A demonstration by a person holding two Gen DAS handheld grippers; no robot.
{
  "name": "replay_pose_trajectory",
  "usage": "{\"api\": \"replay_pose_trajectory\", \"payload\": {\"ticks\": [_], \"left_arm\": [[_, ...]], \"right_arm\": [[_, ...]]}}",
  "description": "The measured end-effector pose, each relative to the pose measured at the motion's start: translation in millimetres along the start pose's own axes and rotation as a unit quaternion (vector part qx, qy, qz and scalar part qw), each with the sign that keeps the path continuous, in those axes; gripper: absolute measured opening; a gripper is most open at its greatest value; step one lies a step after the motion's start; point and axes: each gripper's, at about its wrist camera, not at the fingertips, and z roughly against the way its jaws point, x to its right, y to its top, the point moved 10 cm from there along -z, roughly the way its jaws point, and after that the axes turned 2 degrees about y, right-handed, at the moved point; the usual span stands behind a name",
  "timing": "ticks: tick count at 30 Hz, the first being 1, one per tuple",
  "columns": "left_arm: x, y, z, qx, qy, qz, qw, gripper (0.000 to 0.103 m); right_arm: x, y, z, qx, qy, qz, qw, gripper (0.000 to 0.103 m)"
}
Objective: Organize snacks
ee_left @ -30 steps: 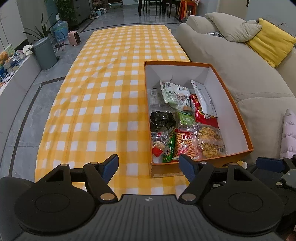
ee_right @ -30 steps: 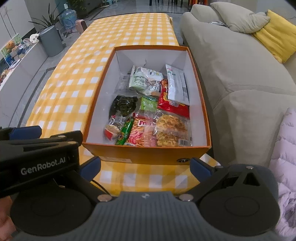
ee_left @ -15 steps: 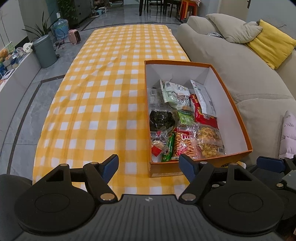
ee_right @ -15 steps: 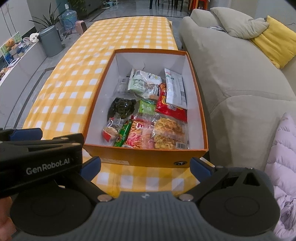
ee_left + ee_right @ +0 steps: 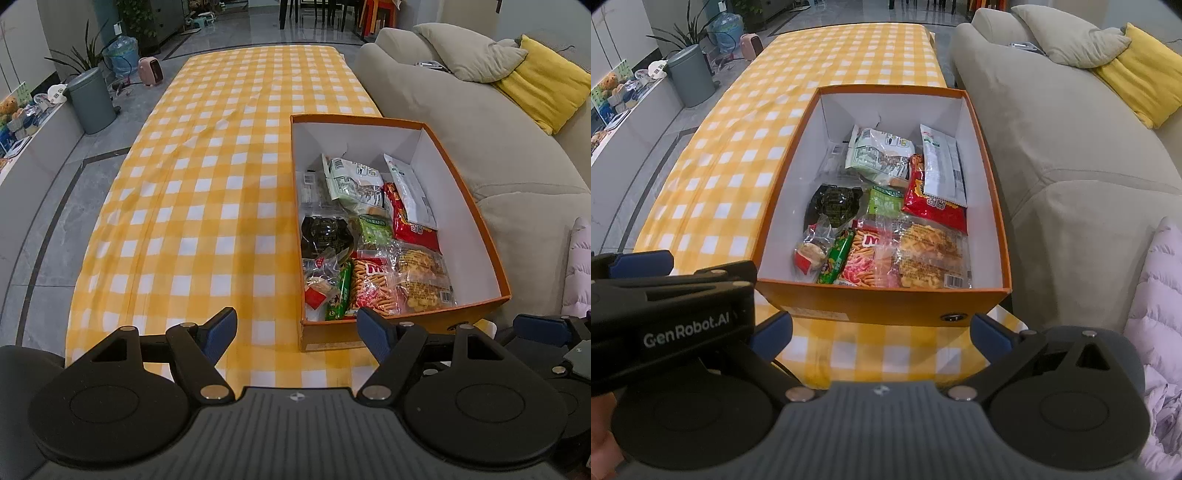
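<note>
Currently both the left gripper [image 5: 297,328] and right gripper [image 5: 882,330] hover released, empty, before the box [image 5: 886,301] at the table's near right corner. Snacks [image 5: 886,221] lie inside. Next: select one packet, descend, grasp.

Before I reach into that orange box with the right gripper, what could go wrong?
1. The snack packets overlap: the white packet lies on the red chip bag, so lifting the bag could tip it off.
2. The orange box sits near the table edge by the sofa; a push might slide it off.
3. The left gripper sits close beside the right gripper; they could collide.
</note>
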Motion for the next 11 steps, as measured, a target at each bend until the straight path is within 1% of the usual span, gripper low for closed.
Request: {"api": "replay_pose_trajectory", "payload": {"ticks": [7, 11], "left_arm": [[1.5, -0.6, 0.1, -0.002, -0.006, 0.002, 1.0, 0.086], [2.4, 0.9, 0.4, 0.005, 0.0, -0.002, 1.0, 0.086]], "right_arm": [[-1.5, -0.7, -2.1, -0.002, 0.005, 0.0, 1.0, 0.099], [-1.5, -0.5, -2.5, -0.001, 0.007, -0.001, 1.0, 0.099]]}}
